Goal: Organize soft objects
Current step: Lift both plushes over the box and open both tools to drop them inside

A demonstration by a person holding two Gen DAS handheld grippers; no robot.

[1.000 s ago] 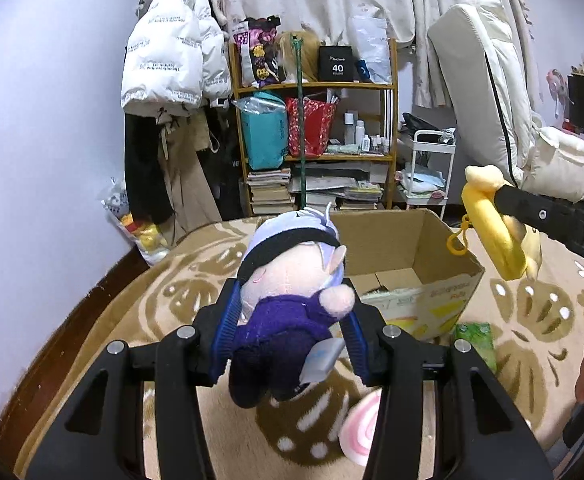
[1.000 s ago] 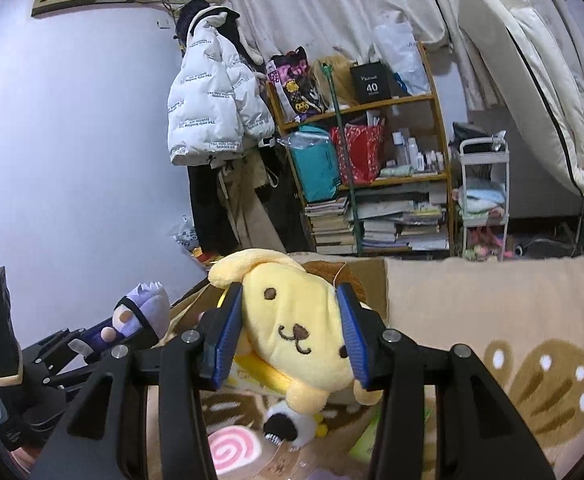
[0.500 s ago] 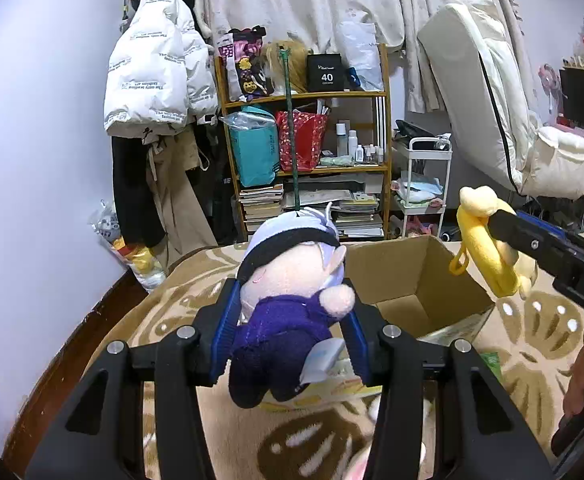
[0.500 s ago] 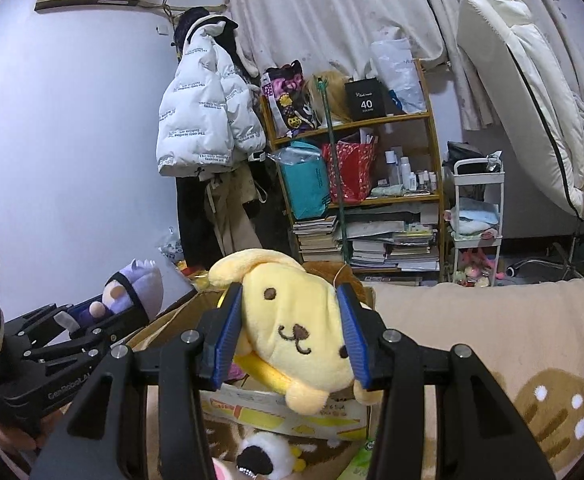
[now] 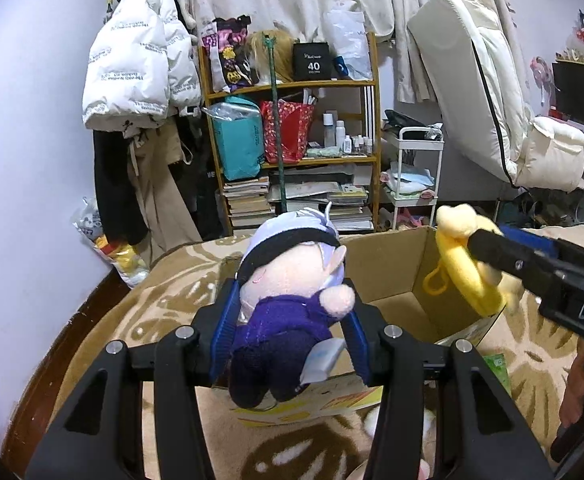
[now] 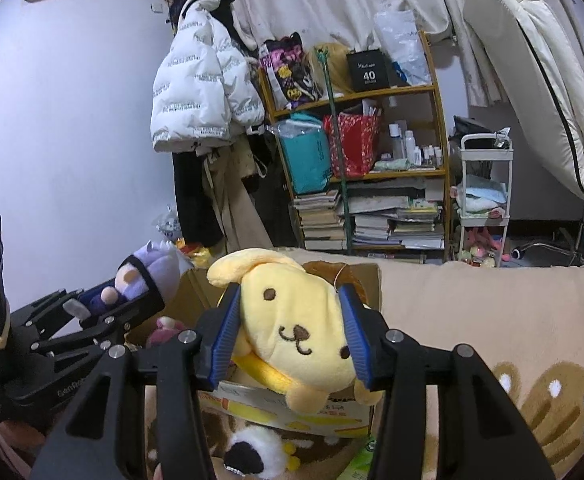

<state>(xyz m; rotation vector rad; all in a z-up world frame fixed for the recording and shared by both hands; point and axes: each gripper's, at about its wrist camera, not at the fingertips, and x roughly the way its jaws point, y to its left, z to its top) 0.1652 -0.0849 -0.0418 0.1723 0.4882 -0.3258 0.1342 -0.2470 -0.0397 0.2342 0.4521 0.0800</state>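
My left gripper (image 5: 289, 320) is shut on a purple plush doll (image 5: 287, 300) with a pale face and lilac hair, held above the near rim of an open cardboard box (image 5: 392, 280). My right gripper (image 6: 287, 332) is shut on a yellow plush dog (image 6: 296, 332), held over the same box (image 6: 292, 404). The yellow dog (image 5: 466, 268) also shows at the right of the left wrist view, over the box's far right corner. The purple doll (image 6: 147, 276) shows at the left of the right wrist view. A pink plush (image 6: 163, 330) lies inside the box.
The box stands on a beige patterned rug (image 5: 163, 304). A black-and-white plush (image 6: 251, 452) and a green packet (image 5: 496, 364) lie on the rug by the box. A cluttered shelf (image 5: 292, 152), hanging coats (image 5: 139, 80) and a white trolley (image 5: 416, 184) stand behind.
Both grippers have moved toward the box with their plush toys. The box now sits closer under them, and the rug toys have dropped to the bottom edge of view.
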